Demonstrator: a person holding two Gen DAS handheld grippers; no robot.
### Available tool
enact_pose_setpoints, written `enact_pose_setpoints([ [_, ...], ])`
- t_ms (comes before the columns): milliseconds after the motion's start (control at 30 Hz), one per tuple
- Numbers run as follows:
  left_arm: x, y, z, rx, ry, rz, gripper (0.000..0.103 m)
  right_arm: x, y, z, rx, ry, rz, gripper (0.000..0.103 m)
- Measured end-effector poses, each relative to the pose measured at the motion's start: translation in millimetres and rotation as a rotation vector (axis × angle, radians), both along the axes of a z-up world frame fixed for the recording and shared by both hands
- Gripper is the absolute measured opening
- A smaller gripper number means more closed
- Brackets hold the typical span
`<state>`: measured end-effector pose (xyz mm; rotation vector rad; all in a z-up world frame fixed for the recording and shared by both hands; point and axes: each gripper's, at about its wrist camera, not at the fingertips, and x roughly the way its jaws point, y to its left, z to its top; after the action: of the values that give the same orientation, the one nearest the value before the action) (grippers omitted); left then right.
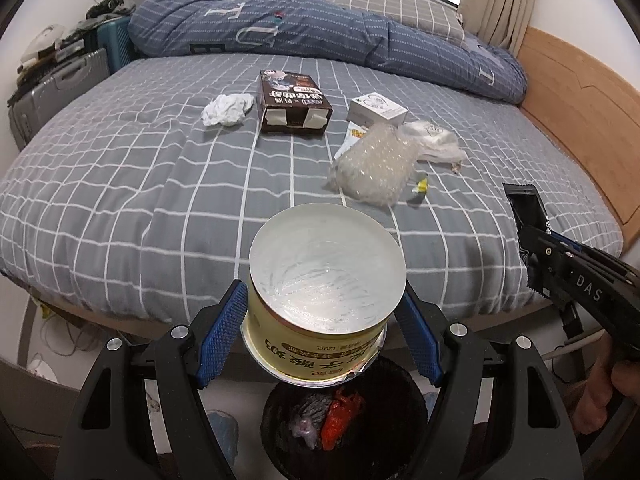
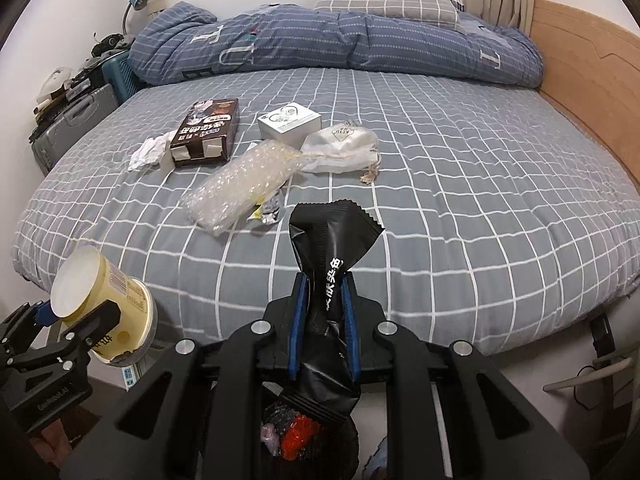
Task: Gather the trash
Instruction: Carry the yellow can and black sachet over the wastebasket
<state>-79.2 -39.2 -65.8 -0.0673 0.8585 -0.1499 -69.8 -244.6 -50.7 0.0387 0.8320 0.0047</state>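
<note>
Rumpled duvet (image 2: 320,44) (blue), checked pillow (image 2: 384,0)

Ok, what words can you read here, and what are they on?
"DAS": right gripper.
"GenRobot.AI": left gripper.
"T", "U": duvet.
Can, brown box, black packet: Chinese print, too blurred to read.
White box, pouch: print too small.
</note>
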Motion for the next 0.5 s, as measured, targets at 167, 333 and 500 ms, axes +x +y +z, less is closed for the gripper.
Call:
enact_pose_setpoints([
  [167, -10.4, -0.4, -6.8, 0.003, 0.020, 0.001, 0.072, -10.4, 0.2, -5.2, 0.008, 0.016, -0.001, 0.017],
  [333, -18.9, -1.6, -14.4, 0.007, 0.032, 0.000, 0.072, -21.7, 3.7, -6.9, 0.008, 0.019, 0.007, 0.017],
  [500, -25.2, 2.3, -23.3, 0.012, 0.053, 0.015, 0.072, -32.0, 7.3, -11.3, 0.009, 0.030, 0.013, 0.017],
])
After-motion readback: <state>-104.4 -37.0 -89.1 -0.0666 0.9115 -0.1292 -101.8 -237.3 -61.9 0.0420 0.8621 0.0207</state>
